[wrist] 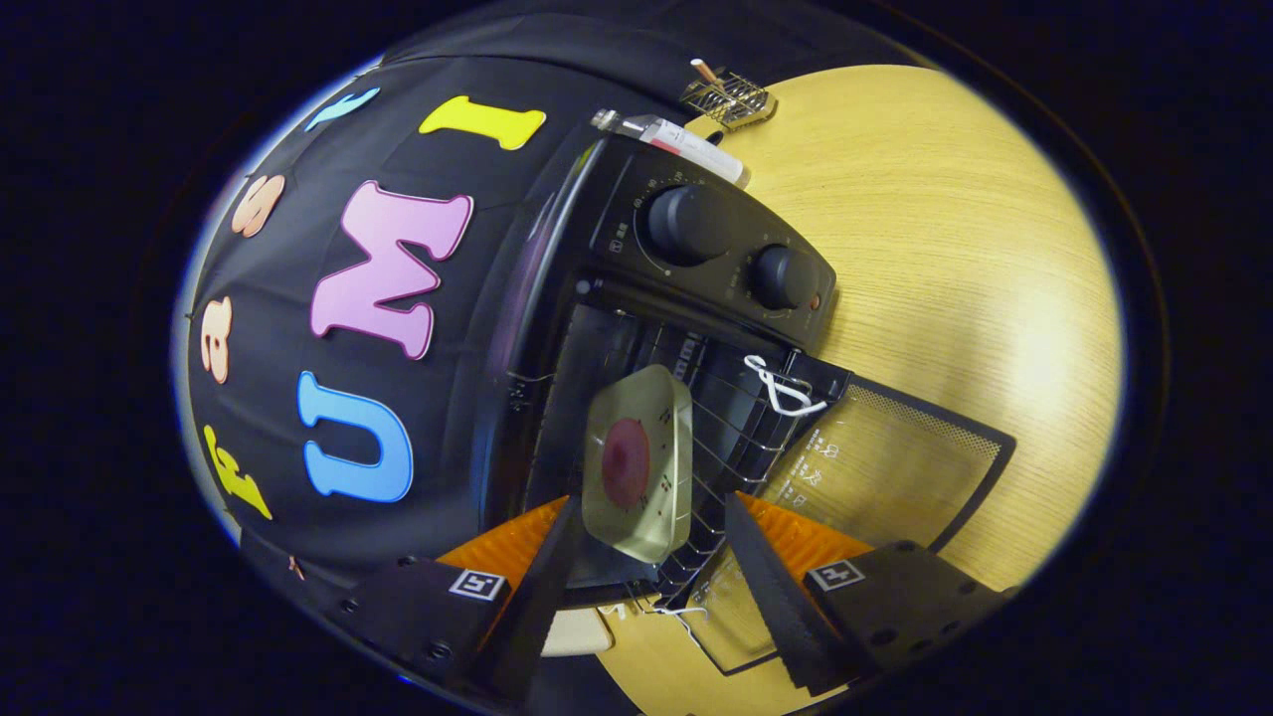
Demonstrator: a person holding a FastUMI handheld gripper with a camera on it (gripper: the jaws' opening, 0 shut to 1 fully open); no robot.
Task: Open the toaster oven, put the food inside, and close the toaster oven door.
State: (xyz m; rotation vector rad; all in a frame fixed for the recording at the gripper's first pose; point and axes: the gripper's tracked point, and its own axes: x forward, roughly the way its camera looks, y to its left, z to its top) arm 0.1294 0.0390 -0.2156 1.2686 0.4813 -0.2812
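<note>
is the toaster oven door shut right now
No, the glass door of the toaster oven hangs open, and the dish of food sits on the wire rack ahead of the open gripper.

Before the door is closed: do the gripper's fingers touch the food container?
Apart. Gripper view: the gripper is open, with gaps either side of the food container.

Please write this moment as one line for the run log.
toaster oven door: open | food dish: between fingers, over wire rack, at oven mouth | gripper: grip unclear | step: placing food
</note>
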